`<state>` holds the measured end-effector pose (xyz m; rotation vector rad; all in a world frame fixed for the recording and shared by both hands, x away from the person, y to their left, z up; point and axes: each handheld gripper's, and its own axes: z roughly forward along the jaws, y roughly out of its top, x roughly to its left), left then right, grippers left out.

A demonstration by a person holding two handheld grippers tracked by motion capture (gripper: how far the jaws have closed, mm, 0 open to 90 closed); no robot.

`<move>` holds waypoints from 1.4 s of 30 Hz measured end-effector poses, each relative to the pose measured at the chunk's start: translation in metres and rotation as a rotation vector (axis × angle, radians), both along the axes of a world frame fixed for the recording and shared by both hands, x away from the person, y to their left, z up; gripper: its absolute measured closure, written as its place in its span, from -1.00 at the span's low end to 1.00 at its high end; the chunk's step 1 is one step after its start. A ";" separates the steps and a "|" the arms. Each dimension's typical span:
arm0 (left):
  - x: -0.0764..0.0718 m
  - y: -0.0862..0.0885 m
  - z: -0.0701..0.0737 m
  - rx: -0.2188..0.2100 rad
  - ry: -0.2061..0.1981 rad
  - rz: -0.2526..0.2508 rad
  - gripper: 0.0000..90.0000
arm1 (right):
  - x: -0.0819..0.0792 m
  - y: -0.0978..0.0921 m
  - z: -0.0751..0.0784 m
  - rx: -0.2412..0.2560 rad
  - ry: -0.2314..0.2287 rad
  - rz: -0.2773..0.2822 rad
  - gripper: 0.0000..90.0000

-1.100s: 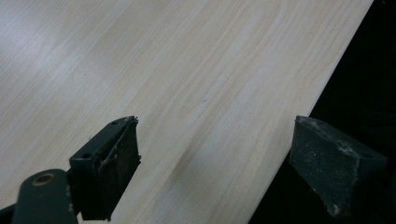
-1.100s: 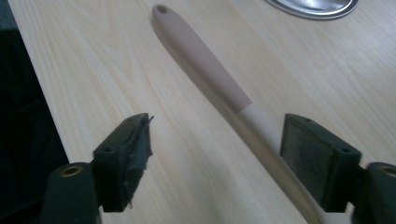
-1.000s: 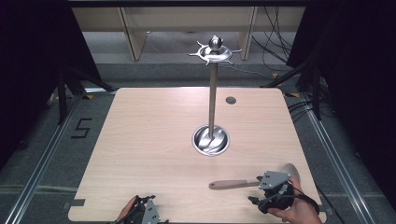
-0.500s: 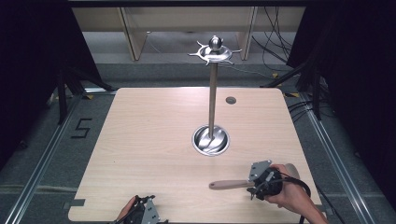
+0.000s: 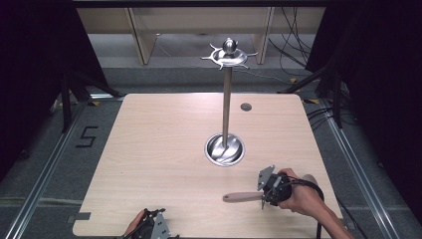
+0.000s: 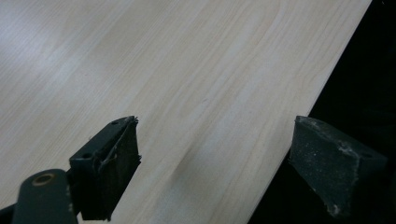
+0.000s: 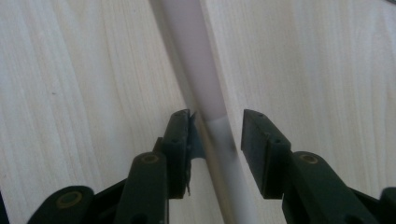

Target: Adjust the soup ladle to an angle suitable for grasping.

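Observation:
A utensil with a pale wooden handle (image 5: 238, 197) lies flat near the table's front right. My right gripper (image 5: 265, 190) sits over it, pointing left along the handle. In the right gripper view the handle (image 7: 201, 65) runs between the jaws of the right gripper (image 7: 215, 127). The left jaw touches it and the right jaw stands a little apart, so the gripper is open around the handle. My left gripper (image 5: 152, 227) rests at the table's front edge, and the left gripper (image 6: 215, 128) is wide open over bare wood with nothing between its jaws.
A tall metal stand (image 5: 227, 109) with a hooked top disc (image 5: 228, 56) rises from a round steel base (image 5: 225, 150) at mid-table. A small dark grommet (image 5: 246, 106) sits behind it. The table edge (image 6: 299, 100) runs close to my left gripper.
My right gripper has moved left and slightly away from the person, turning in over the utensil's handle. The utensil and the left gripper have stayed put.

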<state>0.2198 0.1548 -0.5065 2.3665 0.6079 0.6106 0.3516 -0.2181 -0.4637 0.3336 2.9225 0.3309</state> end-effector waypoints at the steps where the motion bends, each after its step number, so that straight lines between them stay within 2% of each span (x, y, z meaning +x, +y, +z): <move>1: 0.000 0.000 0.000 0.002 -0.001 -0.001 -0.67 | 0.002 0.001 -0.001 -0.013 -0.004 0.015 0.44; 4: 0.000 0.000 0.000 0.018 -0.007 0.000 -0.67 | 0.003 0.003 -0.002 -0.030 0.000 0.036 0.45; 5: 0.000 0.000 0.000 0.004 0.000 -0.003 -0.67 | 0.004 0.004 -0.003 -0.036 0.004 0.039 0.47; 6: 0.000 0.000 0.000 0.013 -0.005 0.000 -0.67 | 0.004 0.006 -0.004 -0.035 0.006 0.045 0.48; 7: 0.000 0.001 0.001 0.013 -0.002 -0.002 -0.67 | 0.007 0.007 -0.004 -0.042 0.008 0.071 0.50; 8: 0.000 0.001 0.001 0.014 -0.002 -0.001 -0.67 | 0.006 0.007 -0.005 -0.048 0.011 0.053 0.51; 12: 0.001 0.001 0.000 0.005 0.008 -0.008 -0.67 | 0.010 0.009 -0.009 -0.071 0.028 0.073 0.55; 13: 0.001 0.001 0.000 0.018 -0.008 0.001 -0.67 | 0.011 0.010 -0.010 -0.081 0.031 0.069 0.55; 16: 0.001 0.001 0.000 0.012 -0.001 -0.002 -0.67 | 0.015 0.011 -0.011 -0.090 0.041 0.108 0.62; 17: 0.000 0.001 0.001 0.013 -0.001 -0.002 -0.67 | 0.014 0.011 -0.010 -0.099 0.047 0.104 0.62; 18: 0.000 0.001 0.001 0.013 -0.001 -0.002 -0.67 | 0.016 0.012 -0.010 -0.103 0.040 0.134 0.63; 19: 0.001 0.001 0.001 0.012 -0.002 -0.001 -0.67 | 0.014 0.013 -0.010 -0.116 0.041 0.114 0.64; 20: 0.001 0.001 0.000 0.007 0.007 -0.008 -0.67 | 0.015 0.014 -0.010 -0.120 0.037 0.148 0.65; 21: 0.001 0.001 0.001 0.007 0.001 -0.003 -0.67 | 0.013 0.016 -0.010 -0.141 0.035 0.125 0.65; 23: 0.000 0.002 0.001 0.007 -0.002 0.000 -0.67 | 0.013 0.018 -0.010 -0.154 0.026 0.162 0.66; 24: 0.000 0.002 0.001 0.007 -0.002 0.001 -0.67 | 0.012 0.018 -0.009 -0.158 0.025 0.140 0.67; 26: 0.001 0.002 0.001 0.008 -0.002 0.001 -0.67 | 0.012 0.018 -0.009 -0.145 0.005 0.129 0.71; 29: 0.001 0.002 0.001 0.010 -0.006 0.007 -0.67 | 0.013 0.016 -0.008 -0.105 0.010 0.107 0.72; 33: 0.001 0.002 0.001 0.006 -0.003 0.002 -0.67 | 0.012 0.015 -0.009 -0.105 -0.004 0.103 0.72; 35: 0.001 0.002 0.001 0.010 -0.007 0.006 -0.67 | 0.011 0.015 -0.008 -0.101 -0.011 0.074 0.72; 36: 0.001 0.002 0.001 0.010 -0.006 0.006 -0.67 | 0.012 0.014 -0.006 -0.093 -0.014 0.091 0.72; 37: 0.001 0.002 0.001 0.010 -0.005 0.004 -0.67 | 0.011 0.013 -0.004 -0.085 -0.018 0.070 0.72; 42: 0.001 0.002 0.001 0.008 -0.004 0.001 -0.67 | 0.012 0.005 0.007 -0.028 -0.038 0.049 0.72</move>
